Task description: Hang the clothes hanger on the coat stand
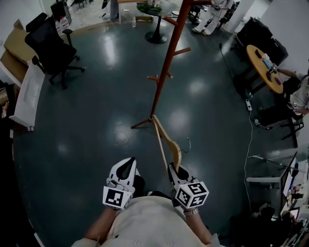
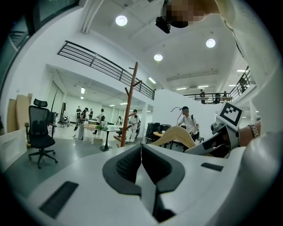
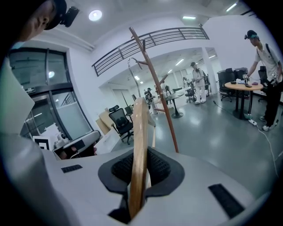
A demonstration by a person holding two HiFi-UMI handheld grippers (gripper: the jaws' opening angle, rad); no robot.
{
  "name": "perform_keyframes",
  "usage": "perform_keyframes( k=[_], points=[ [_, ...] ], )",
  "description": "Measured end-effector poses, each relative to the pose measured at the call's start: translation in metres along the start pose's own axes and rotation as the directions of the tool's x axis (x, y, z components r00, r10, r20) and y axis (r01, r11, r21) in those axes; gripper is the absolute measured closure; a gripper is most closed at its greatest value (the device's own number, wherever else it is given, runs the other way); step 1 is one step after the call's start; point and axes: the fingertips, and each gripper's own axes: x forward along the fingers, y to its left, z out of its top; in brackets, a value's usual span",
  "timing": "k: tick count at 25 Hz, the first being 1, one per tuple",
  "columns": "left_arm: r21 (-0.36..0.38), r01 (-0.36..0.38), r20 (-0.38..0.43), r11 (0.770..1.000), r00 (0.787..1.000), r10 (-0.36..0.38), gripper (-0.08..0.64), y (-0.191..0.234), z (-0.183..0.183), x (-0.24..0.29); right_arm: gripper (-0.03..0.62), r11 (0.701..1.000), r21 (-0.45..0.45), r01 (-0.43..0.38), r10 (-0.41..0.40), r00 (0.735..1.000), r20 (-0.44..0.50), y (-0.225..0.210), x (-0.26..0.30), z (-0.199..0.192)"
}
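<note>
The wooden clothes hanger with a thin metal hook is held low in front of me, and my right gripper is shut on its near end. In the right gripper view the hanger rises between the pads, its hook above. The reddish-brown coat stand stands just beyond on the dark floor, its pegs sticking out sideways; it leans through the right gripper view as a coat stand. My left gripper is shut on nothing, beside the right one. The left gripper view shows the hanger to its right.
A black office chair stands far left by white boards. A round dark table is beyond the stand. An orange round table with a person sits right; cables run over the floor there.
</note>
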Motion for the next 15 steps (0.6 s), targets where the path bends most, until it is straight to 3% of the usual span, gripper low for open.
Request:
perform_keyframes(
  k=[6,15],
  points=[
    [0.041,0.087,0.007,0.995,0.996,-0.088,0.546,0.027,0.022,0.026,0.535,1.000,0.019,0.023,-0.024,0.999,0.037,0.006,0.031,0.034],
    [0.034,0.036,0.006,0.999,0.999,-0.036,0.546,0.064,0.029,0.039,0.535,0.998,-0.062,0.016,-0.017,1.000,-0.013,0.007,0.057,0.040]
  ],
)
